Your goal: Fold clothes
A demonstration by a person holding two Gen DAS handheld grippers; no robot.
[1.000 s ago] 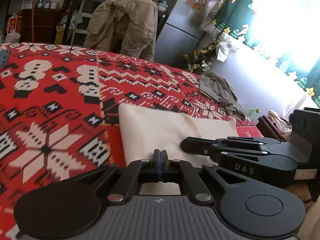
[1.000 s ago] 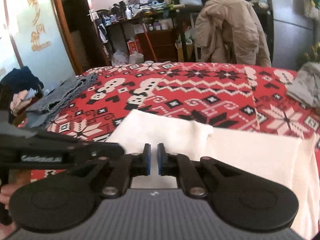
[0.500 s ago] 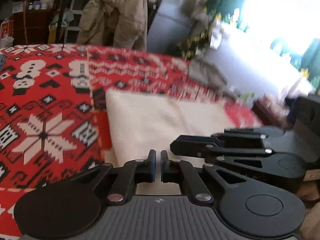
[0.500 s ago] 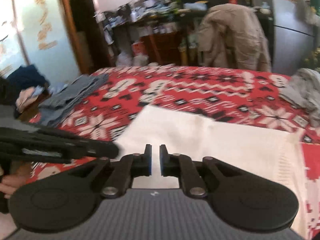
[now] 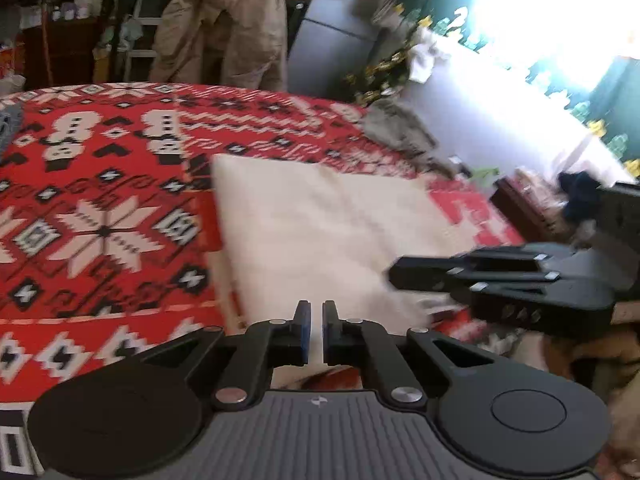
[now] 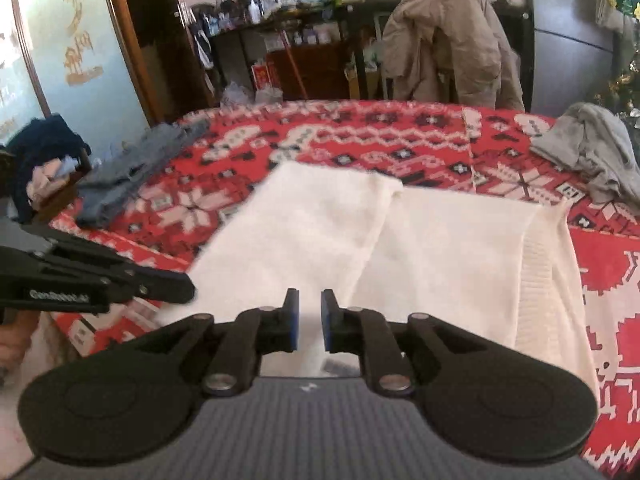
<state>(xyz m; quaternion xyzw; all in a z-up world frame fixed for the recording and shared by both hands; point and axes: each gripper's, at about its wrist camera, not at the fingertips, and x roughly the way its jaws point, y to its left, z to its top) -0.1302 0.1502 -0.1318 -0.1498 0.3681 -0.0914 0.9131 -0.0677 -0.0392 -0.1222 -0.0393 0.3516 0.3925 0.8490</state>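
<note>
Jaws of left hand-held gripper (image 5: 316,320) parted since earlier, white sweater (image 6: 360,240) released

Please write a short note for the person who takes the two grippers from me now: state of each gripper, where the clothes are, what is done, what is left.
Left gripper: open, holding nothing, over the near edge of the white sweater.
Right gripper: open, empty, also at the near edge.
The sweater lies flat on the red patterned cloth, one side already folded over.
Grey garment at the far right is crumpled; blue-grey garment lies at the left.
Left to do: finish the sweater's folds, then the grey one.
</note>
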